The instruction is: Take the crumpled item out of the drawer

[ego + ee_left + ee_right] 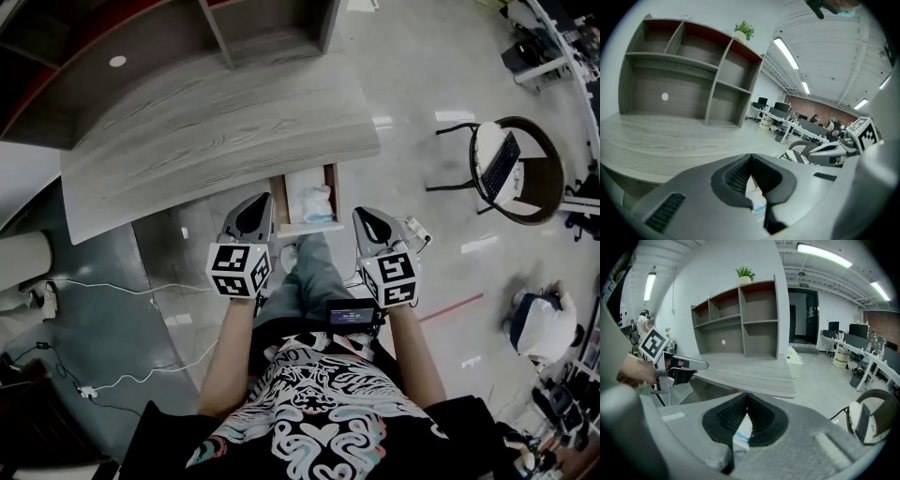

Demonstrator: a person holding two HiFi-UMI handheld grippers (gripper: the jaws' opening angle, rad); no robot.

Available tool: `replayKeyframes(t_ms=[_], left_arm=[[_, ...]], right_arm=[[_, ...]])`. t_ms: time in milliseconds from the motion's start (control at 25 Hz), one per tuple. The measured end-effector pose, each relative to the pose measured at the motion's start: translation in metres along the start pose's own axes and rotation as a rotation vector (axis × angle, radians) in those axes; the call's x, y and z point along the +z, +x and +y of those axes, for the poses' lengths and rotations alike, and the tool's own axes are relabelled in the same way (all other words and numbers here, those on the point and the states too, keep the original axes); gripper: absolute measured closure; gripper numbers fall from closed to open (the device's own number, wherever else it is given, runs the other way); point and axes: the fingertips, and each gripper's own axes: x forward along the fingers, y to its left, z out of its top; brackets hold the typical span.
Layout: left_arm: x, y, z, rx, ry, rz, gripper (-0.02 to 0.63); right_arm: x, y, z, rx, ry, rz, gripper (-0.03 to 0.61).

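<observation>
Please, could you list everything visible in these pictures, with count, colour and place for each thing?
desk: one, grey wood grain, in front of the person
shelf unit: one, grey, on the desk's far side
potted plant: one, green, on top of the shelf unit
drawer: one, pale, open under the desk's near edge
crumpled item: one, white and light blue, inside the drawer
chair: one, black frame, on the floor at right
cables: several, white, on the floor at left
left gripper: one, grey, jaws together, empty, by the drawer's left side
right gripper: one, grey, jaws together, empty, by the drawer's right side
</observation>
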Motion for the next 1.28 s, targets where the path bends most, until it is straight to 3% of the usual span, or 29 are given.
replayKeyframes(t_ms=[280, 520, 800, 1280], left_arm=[[-0.022, 0.01, 0.004, 0.019, -0.02, 0.055, 0.612], [-0.043, 0.033, 0.015, 0.036, 0.013, 0.113, 0.612], [-0.068, 0.05, 0.021, 0.036, -0.067, 0.158, 0.612], [-0.115, 0.08, 0.025, 0.03, -0.051, 0.286, 0.612]], right_arm=[[-0.012, 0.019, 0.0, 0.049, -0.028, 0.056, 0.572], [-0.019, 0.044, 0.0, 0.108, -0.026, 0.085, 0.573], [-0.046, 0.07, -0.008, 0.13, -0.038, 0.166, 0.573], [-0.087, 0.113, -0.003, 0.169, -0.075, 0.298, 0.572]])
